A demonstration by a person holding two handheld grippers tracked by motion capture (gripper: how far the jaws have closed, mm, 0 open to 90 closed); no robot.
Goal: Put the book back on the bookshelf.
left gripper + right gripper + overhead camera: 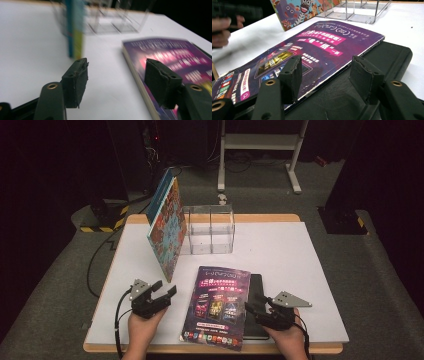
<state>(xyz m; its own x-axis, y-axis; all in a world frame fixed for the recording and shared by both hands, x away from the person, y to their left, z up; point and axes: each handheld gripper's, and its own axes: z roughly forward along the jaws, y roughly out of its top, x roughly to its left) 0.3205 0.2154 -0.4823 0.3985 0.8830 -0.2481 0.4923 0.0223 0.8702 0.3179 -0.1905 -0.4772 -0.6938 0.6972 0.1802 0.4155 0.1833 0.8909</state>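
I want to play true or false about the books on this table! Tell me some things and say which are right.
1. The purple magazine lies flat on the table. True.
2. The colourful picture book lies flat too. False: it stands leaning against the clear rack.
3. The left gripper holds the picture book. False: its jaws are open with nothing between them.
4. A black book lies partly under the purple magazine. True.
5. The right gripper is beside the magazine's right edge. True.

Purple magazine (218, 307) on a black book (256, 305).
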